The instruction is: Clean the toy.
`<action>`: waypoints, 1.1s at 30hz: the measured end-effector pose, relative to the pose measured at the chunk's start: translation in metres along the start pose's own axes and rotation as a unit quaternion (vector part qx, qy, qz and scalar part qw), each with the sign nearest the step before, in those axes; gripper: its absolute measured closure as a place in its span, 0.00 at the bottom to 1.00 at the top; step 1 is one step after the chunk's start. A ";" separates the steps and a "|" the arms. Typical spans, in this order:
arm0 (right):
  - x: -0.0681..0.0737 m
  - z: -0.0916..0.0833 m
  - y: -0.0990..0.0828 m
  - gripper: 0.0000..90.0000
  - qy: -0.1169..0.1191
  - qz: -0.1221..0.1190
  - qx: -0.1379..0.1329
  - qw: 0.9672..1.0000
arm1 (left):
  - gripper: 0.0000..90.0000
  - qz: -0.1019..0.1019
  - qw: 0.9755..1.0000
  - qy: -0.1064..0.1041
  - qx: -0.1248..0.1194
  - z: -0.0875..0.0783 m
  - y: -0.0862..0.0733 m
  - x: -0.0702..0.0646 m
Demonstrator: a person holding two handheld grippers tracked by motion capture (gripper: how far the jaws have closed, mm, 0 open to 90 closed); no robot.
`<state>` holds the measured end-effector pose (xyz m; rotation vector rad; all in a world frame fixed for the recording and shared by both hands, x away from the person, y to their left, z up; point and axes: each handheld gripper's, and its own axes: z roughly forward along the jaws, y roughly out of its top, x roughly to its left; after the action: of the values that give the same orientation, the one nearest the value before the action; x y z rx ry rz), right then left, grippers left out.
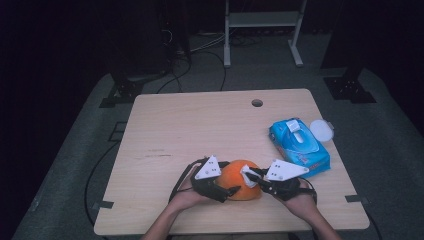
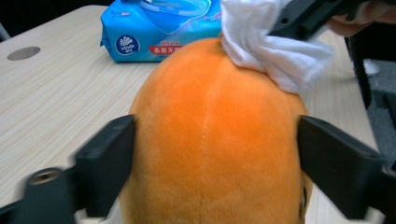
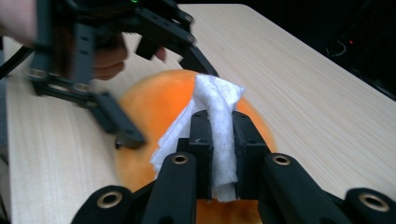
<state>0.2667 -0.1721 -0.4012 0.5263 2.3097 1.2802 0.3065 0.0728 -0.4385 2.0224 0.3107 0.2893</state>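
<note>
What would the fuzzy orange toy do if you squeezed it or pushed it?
The orange plush toy looks furry with a sewn seam, so it would probably squash softly, not crack. It seems light for its size. Its rounded shape might rock or roll when wiped by the white tissue, which may be why the left gripper brackets it.

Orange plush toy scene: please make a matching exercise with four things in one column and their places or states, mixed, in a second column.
Things:
1. orange plush toy
2. white wipe
3. blue wipes pack
4. round white lid

States:
A. pinched in the right gripper
B. lies on the table at the far right, beside the pack
C. between the jaws of the left gripper
D. lies flat with its flap open

Pairs: 1-C, 2-A, 3-D, 4-B
</note>
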 end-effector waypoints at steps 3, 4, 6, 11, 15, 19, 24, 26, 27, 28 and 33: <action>0.002 0.000 0.001 0.88 -0.006 -0.013 0.001 1.000 | 0.27 -0.007 1.000 0.001 0.002 -0.003 -0.003 0.002; 0.001 0.000 0.001 0.88 -0.006 -0.011 0.002 1.000 | 0.29 -0.006 1.000 0.004 0.002 -0.004 -0.004 0.002; -0.008 -0.005 -0.006 0.88 -0.014 -0.001 0.009 1.000 | 0.30 -0.017 1.000 0.007 0.001 -0.005 -0.009 0.005; -0.022 -0.010 -0.023 0.88 -0.019 0.030 0.015 0.999 | 0.30 -0.023 1.000 0.007 -0.002 -0.004 -0.011 0.006; -0.016 -0.009 -0.017 0.88 -0.018 0.027 0.009 0.999 | 0.29 -0.012 1.000 0.012 0.005 -0.002 -0.010 0.002; -0.003 0.000 -0.005 0.88 0.001 0.013 -0.007 1.000 | 0.29 -0.007 1.000 0.010 0.002 -0.001 -0.010 0.001; -0.007 -0.001 -0.006 0.88 -0.009 0.006 0.000 1.000 | 0.29 -0.021 1.000 0.006 0.000 -0.003 -0.012 0.004; -0.016 -0.005 -0.014 0.88 -0.015 0.021 0.001 1.000 | 0.29 -0.024 1.000 0.005 0.001 -0.004 -0.012 0.005; -0.023 -0.009 -0.024 0.88 -0.023 0.036 0.005 0.999 | 0.29 -0.031 0.999 0.007 0.001 -0.004 -0.012 0.005; -0.024 -0.011 -0.027 0.88 -0.027 0.037 0.008 0.999 | 0.29 -0.033 0.999 0.007 0.002 -0.004 -0.012 0.006; -0.019 -0.012 -0.027 0.88 -0.025 0.034 0.006 0.999 | 0.29 -0.037 0.999 0.011 0.004 -0.003 -0.012 0.007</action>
<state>0.2729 -0.2037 -0.4150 0.6375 2.2787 1.2697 0.3106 0.0826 -0.4480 2.0111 0.4004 0.2649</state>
